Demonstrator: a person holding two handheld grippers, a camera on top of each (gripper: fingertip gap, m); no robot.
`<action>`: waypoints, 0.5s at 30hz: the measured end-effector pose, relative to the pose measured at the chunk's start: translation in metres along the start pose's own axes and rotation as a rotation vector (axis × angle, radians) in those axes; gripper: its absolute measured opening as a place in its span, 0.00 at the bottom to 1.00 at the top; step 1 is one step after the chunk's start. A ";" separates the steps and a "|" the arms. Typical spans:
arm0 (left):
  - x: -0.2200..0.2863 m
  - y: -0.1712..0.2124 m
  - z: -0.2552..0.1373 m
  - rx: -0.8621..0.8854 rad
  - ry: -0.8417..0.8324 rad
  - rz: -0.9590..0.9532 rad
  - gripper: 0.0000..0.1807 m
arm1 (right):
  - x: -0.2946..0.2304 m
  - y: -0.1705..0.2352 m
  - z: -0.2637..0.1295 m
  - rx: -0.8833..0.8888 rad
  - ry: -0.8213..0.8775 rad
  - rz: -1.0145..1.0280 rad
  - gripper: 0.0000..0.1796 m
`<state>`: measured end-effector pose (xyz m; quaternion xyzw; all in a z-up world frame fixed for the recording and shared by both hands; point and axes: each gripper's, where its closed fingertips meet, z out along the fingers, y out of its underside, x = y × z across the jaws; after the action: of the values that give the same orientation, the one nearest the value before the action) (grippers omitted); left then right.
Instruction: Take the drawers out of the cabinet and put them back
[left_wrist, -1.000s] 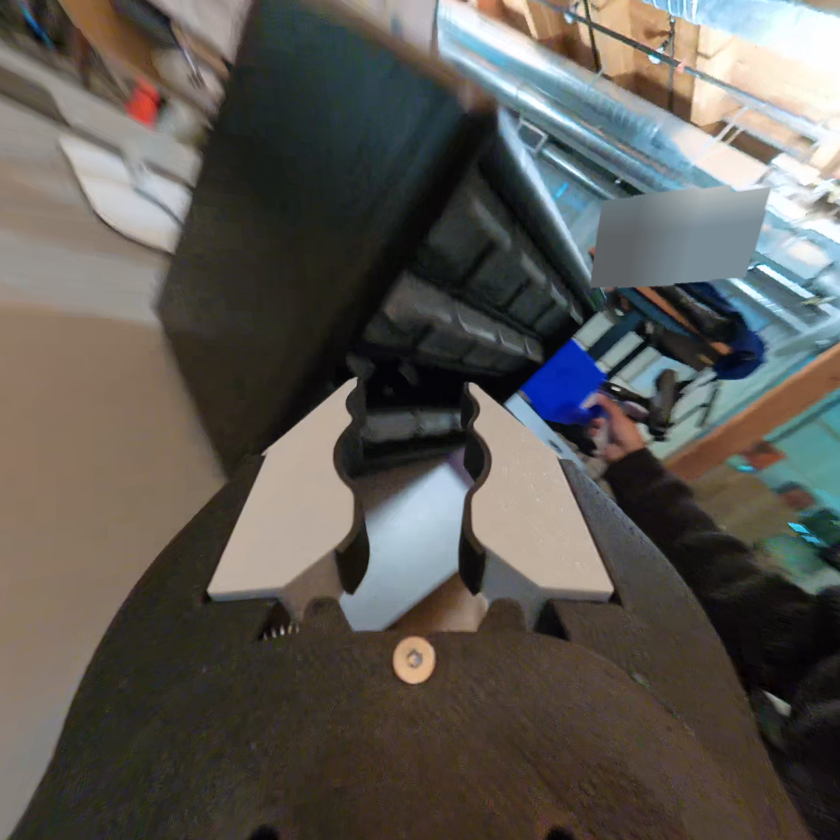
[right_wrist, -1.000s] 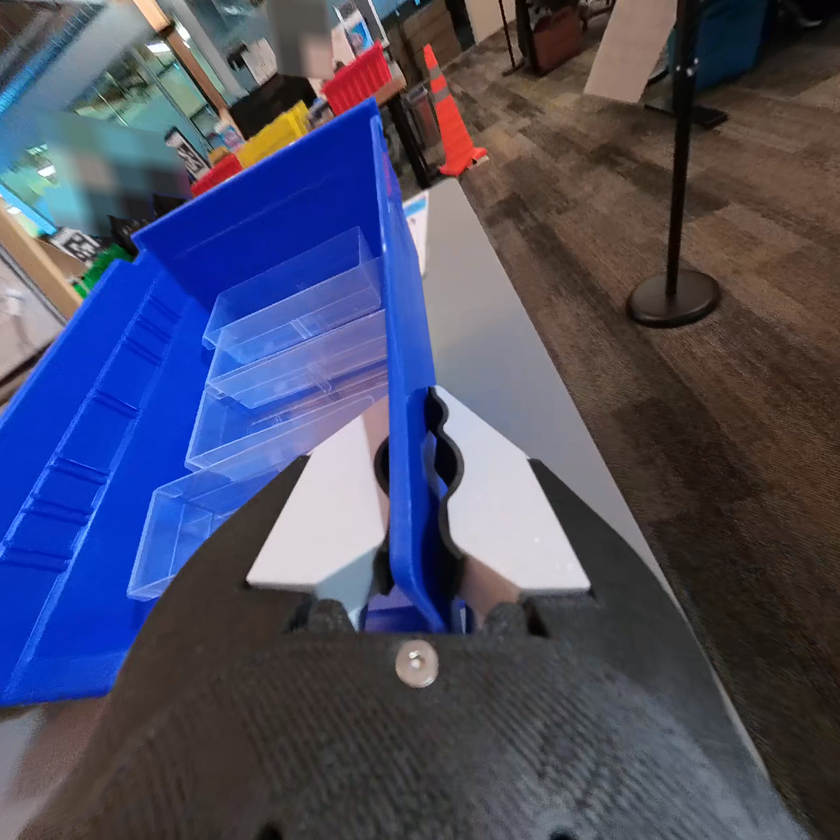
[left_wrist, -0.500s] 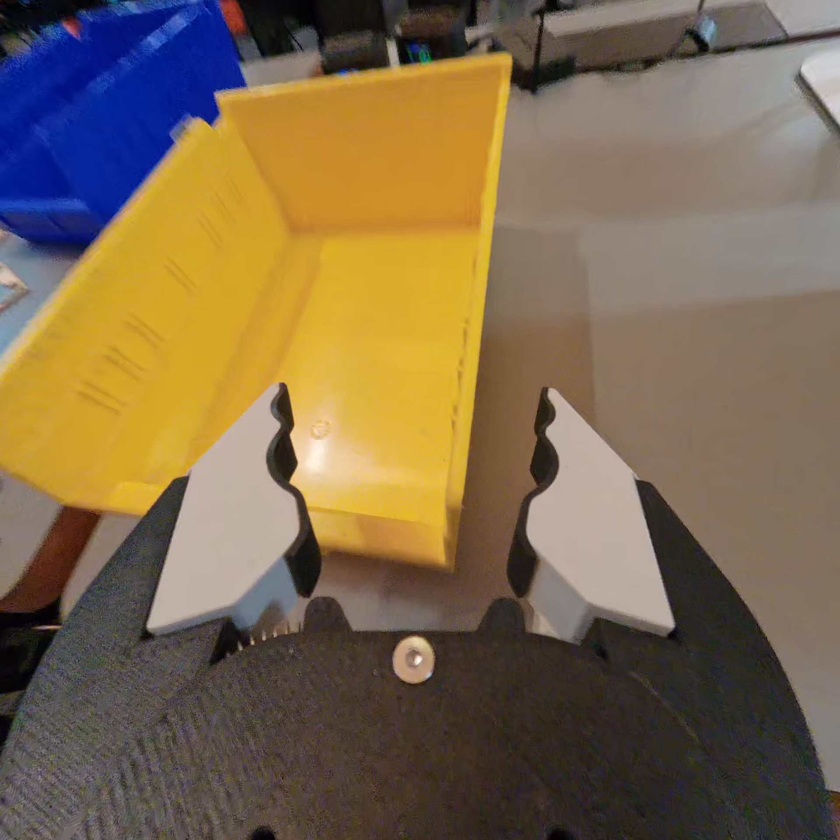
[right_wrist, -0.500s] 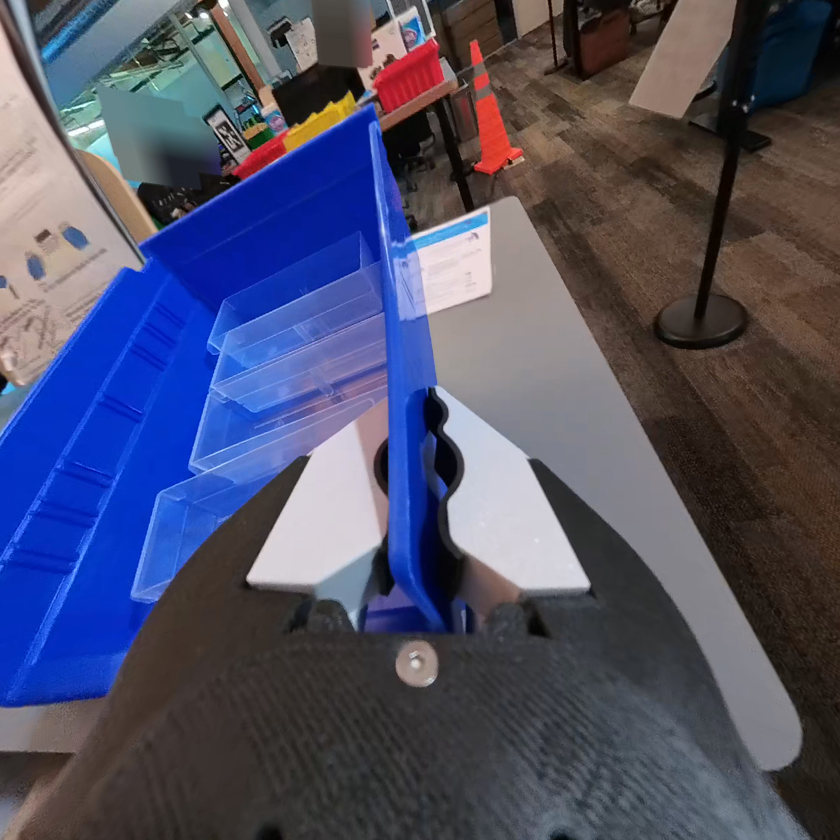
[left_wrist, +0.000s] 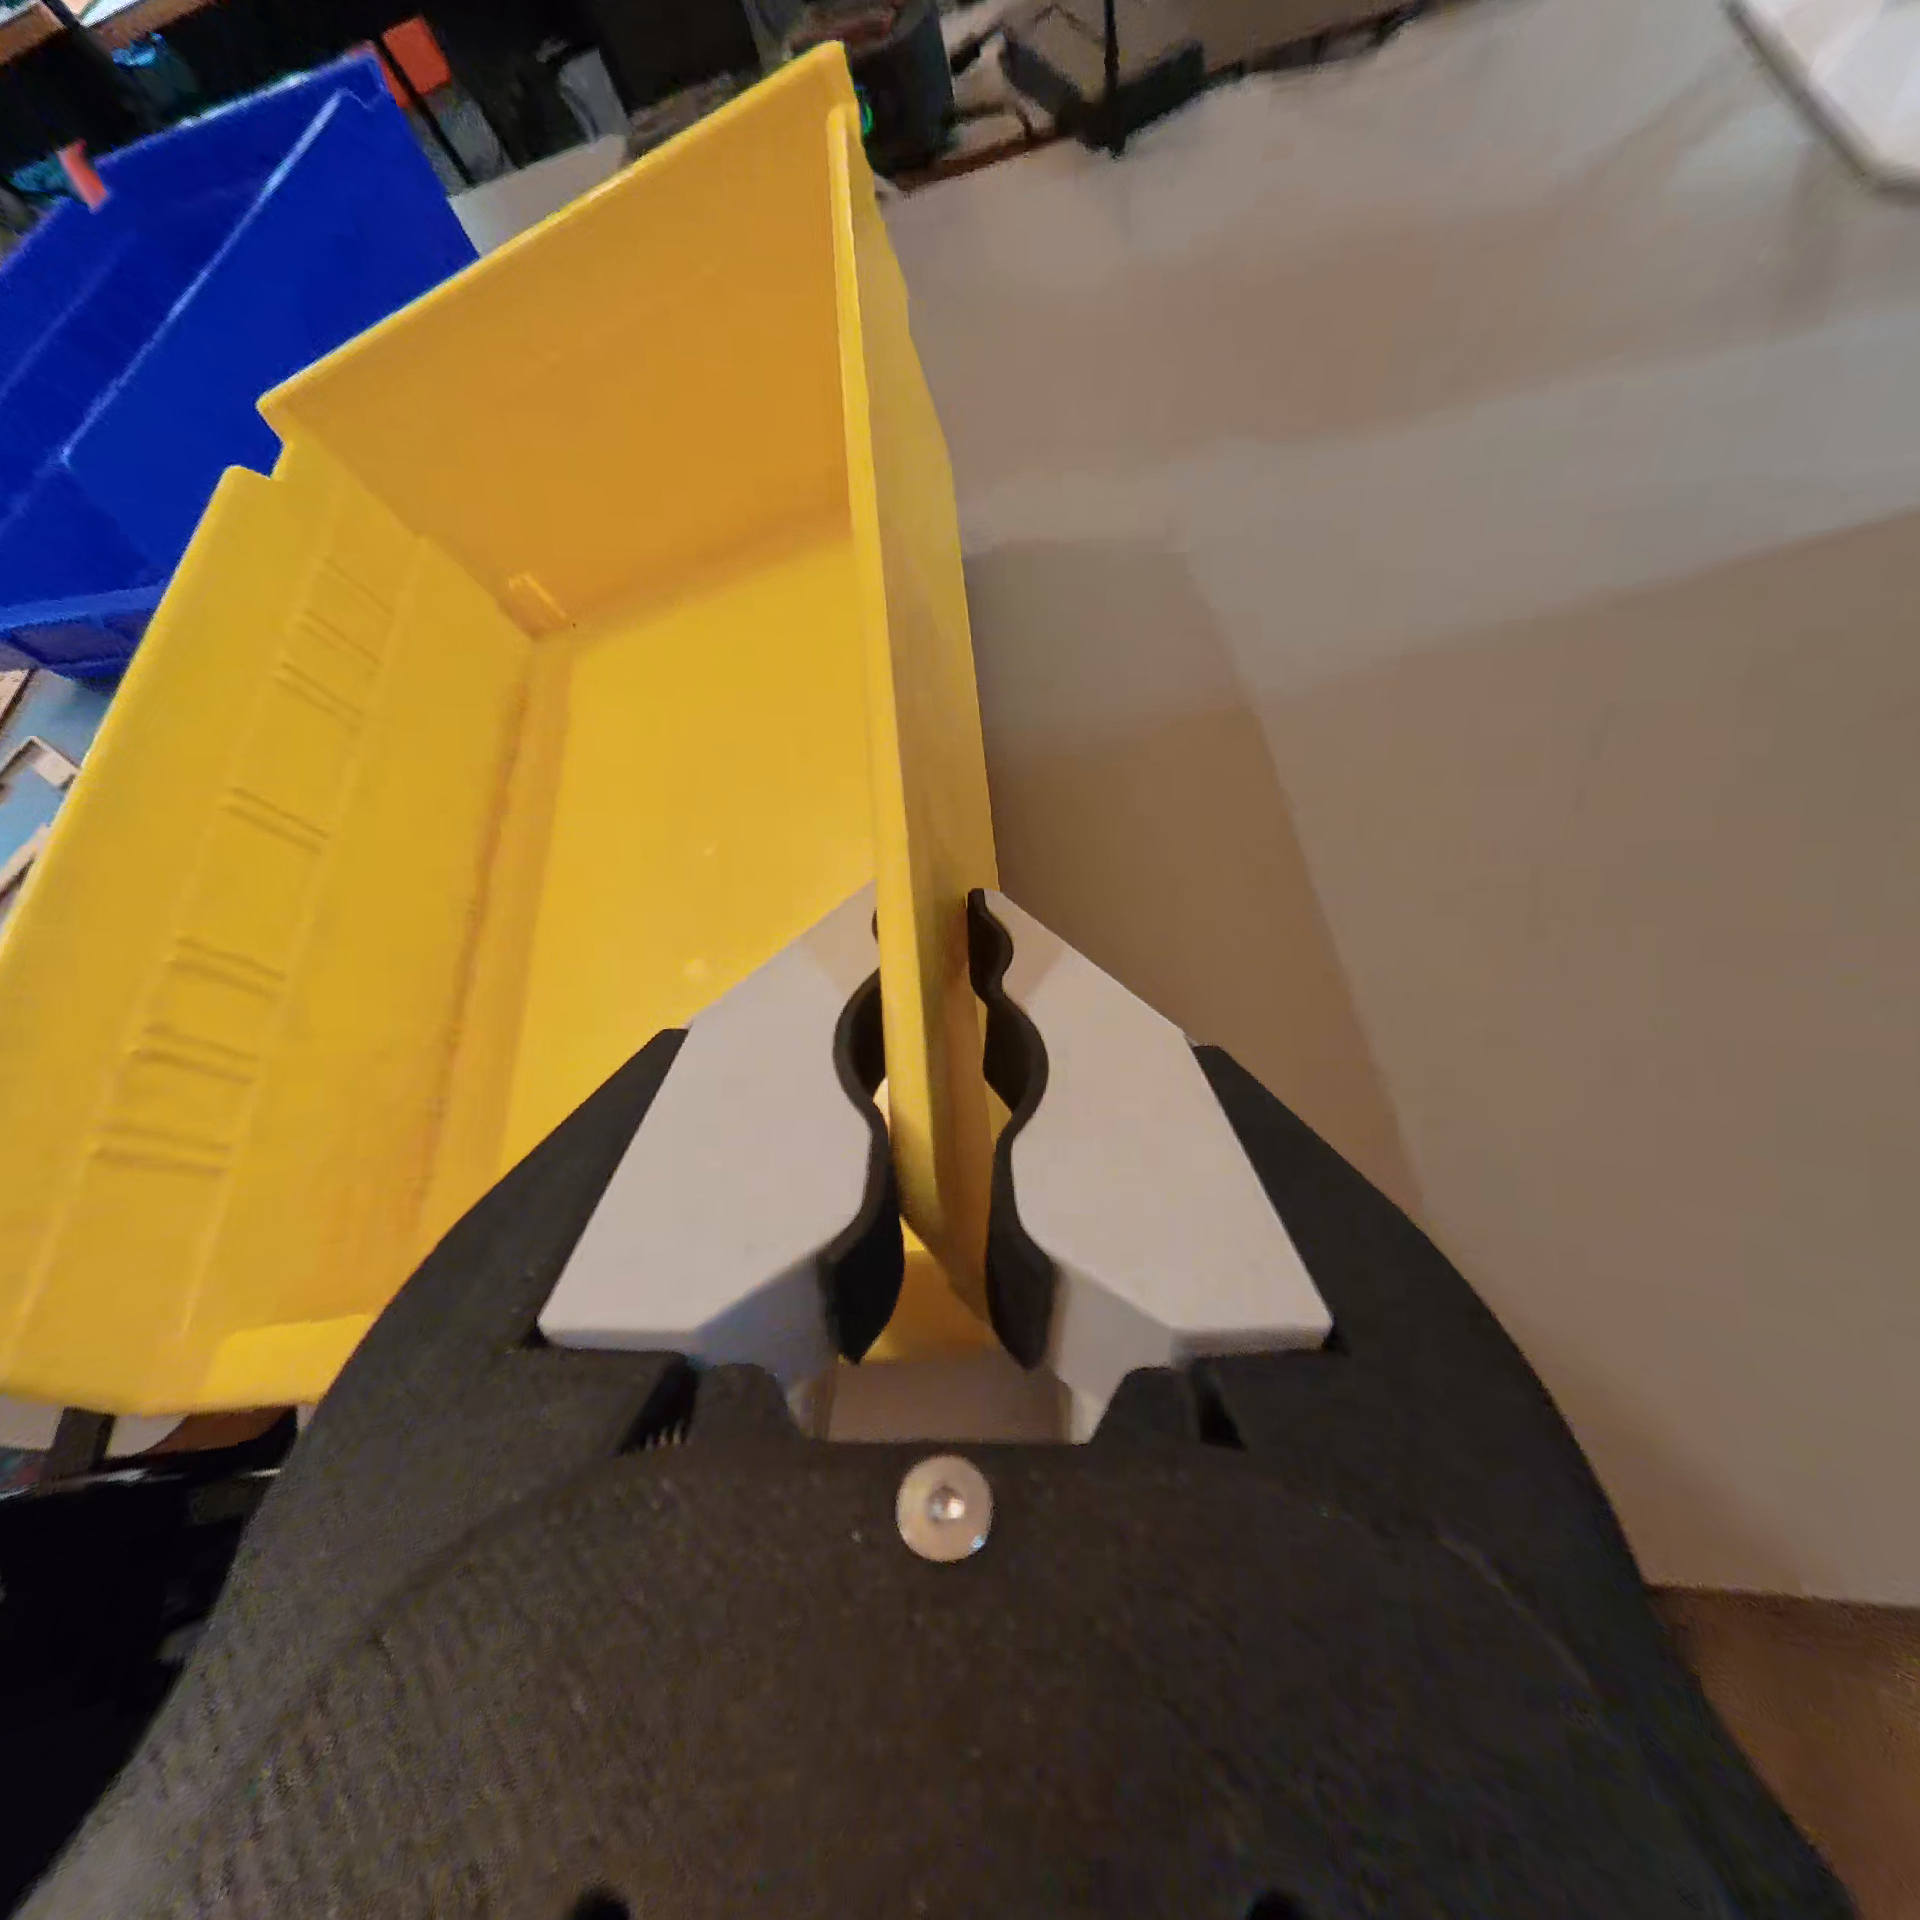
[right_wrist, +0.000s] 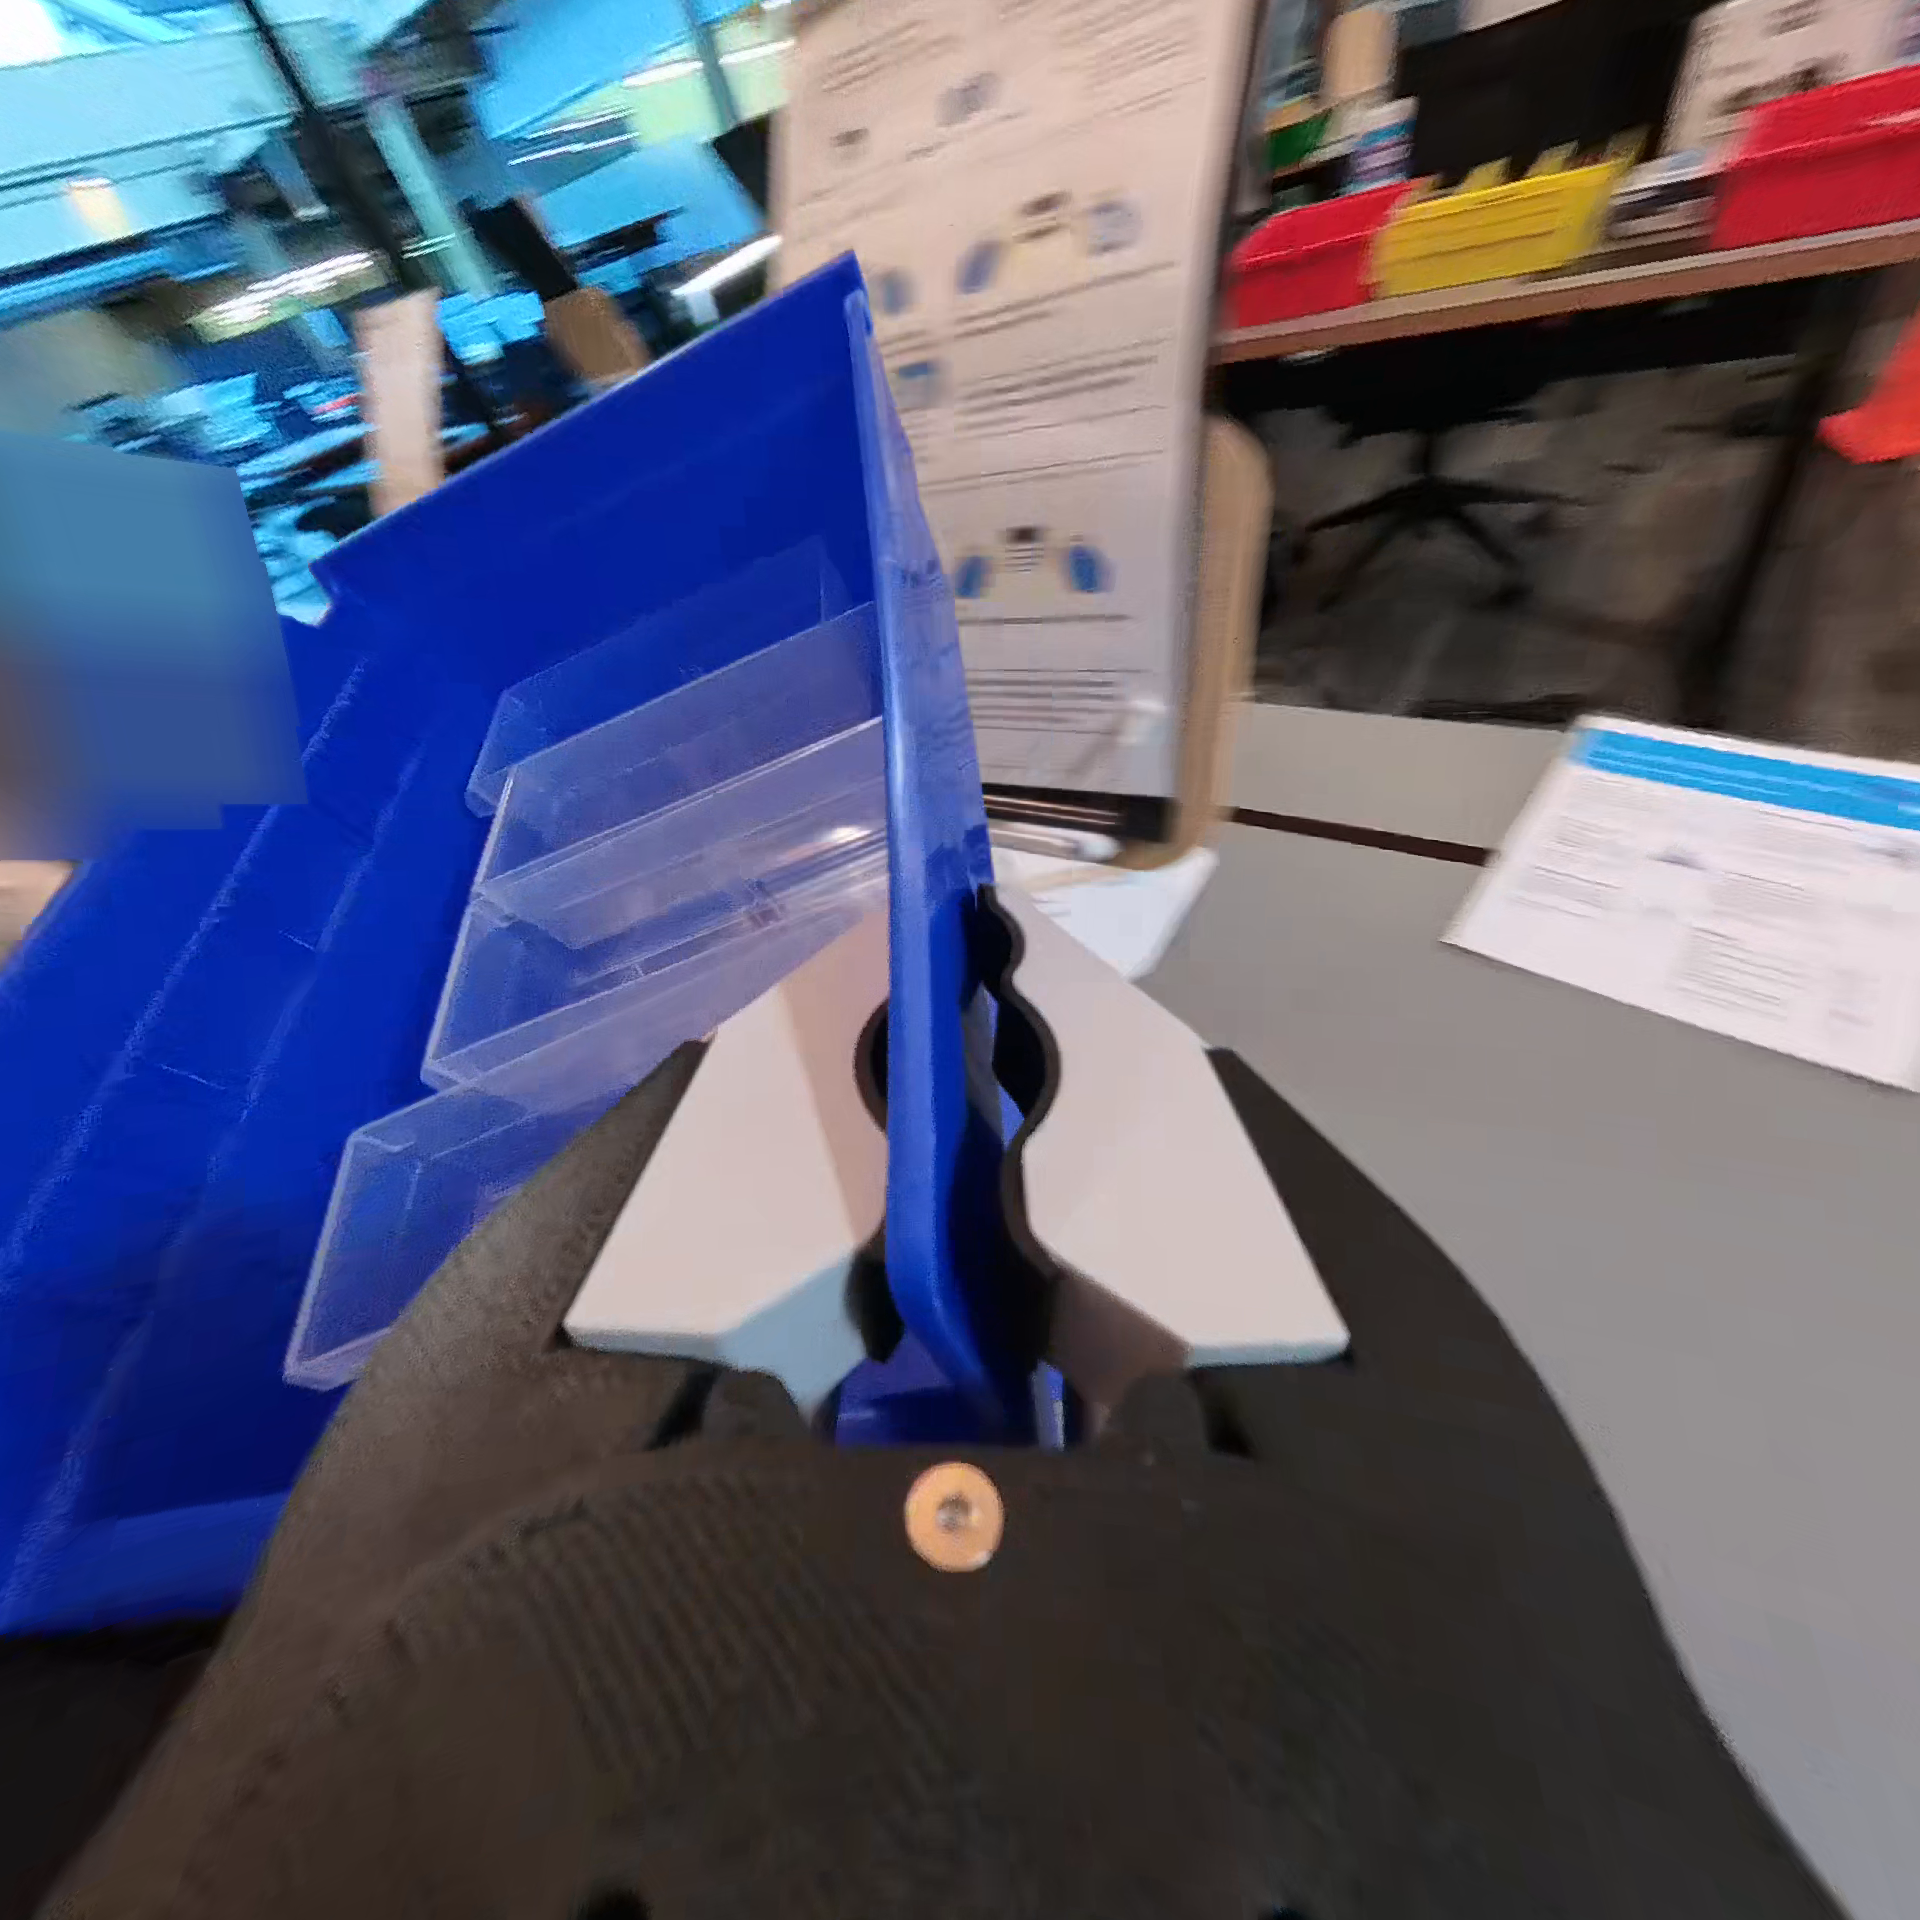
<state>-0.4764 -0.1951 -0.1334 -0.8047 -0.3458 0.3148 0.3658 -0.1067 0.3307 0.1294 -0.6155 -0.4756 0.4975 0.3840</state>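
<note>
While each gripper pinches a side wall, two bins are held ready to carry. The left gripper (left_wrist: 925, 1122) is closed on the right wall of an empty yellow bin (left_wrist: 447, 831), whose near end overhangs the counter (left_wrist: 1455, 727), which lies bare to its right. The right gripper (right_wrist: 940, 1132) is clamped on the right wall of a blue bin (right_wrist: 208, 1143) holding clear drawers (right_wrist: 665, 810). A printed sheet (right_wrist: 1704, 894) lies further right. No cabinet is in view.
</note>
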 end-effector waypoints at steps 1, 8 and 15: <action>-0.003 -0.006 -0.008 0.028 0.019 -0.036 0.02 | -0.024 -0.003 0.015 -0.017 -0.068 0.000 0.04; -0.038 -0.039 -0.083 0.140 0.011 -0.097 0.02 | -0.183 -0.003 0.141 -0.143 -0.409 0.006 0.03; -0.103 -0.045 -0.156 0.206 -0.142 -0.206 0.02 | -0.300 0.001 0.295 -0.100 -0.365 0.113 0.03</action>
<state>-0.4309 -0.3119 0.0125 -0.6989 -0.4171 0.3656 0.4515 -0.4107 0.0400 0.1408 -0.5590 -0.5264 0.5972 0.2319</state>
